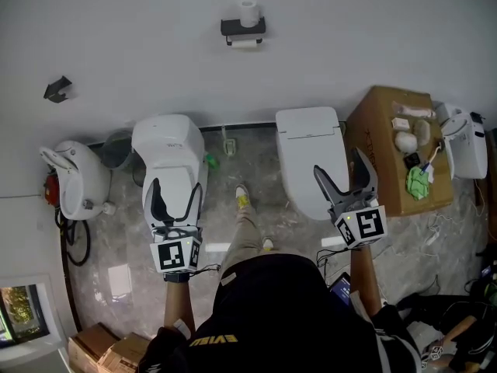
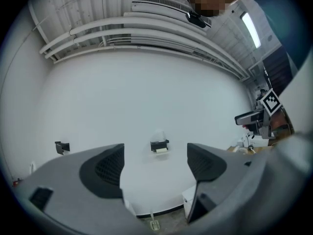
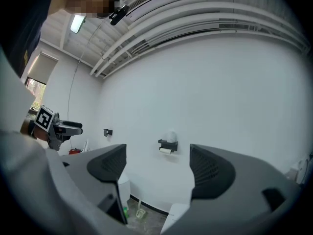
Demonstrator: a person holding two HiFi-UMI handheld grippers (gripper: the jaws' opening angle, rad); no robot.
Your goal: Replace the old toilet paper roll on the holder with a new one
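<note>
A black toilet paper holder (image 1: 242, 29) is fixed to the white wall, with a nearly used-up roll (image 1: 245, 43) hanging under it and a fresh white roll (image 1: 248, 11) standing on its top shelf. The same holder (image 2: 160, 145) shows small between the jaws in the left gripper view, and the holder (image 3: 167, 145) again in the right gripper view. My left gripper (image 1: 175, 198) is open and empty over the left toilet. My right gripper (image 1: 343, 179) is open and empty over the right toilet. Both are far from the wall.
Two white toilets (image 1: 169, 158) (image 1: 311, 155) stand on the marble floor against the wall. A cardboard box (image 1: 396, 150) with small items sits at right, another white unit (image 1: 74, 179) at left. A small black bracket (image 1: 57, 89) is on the wall. The person's legs stand between the toilets.
</note>
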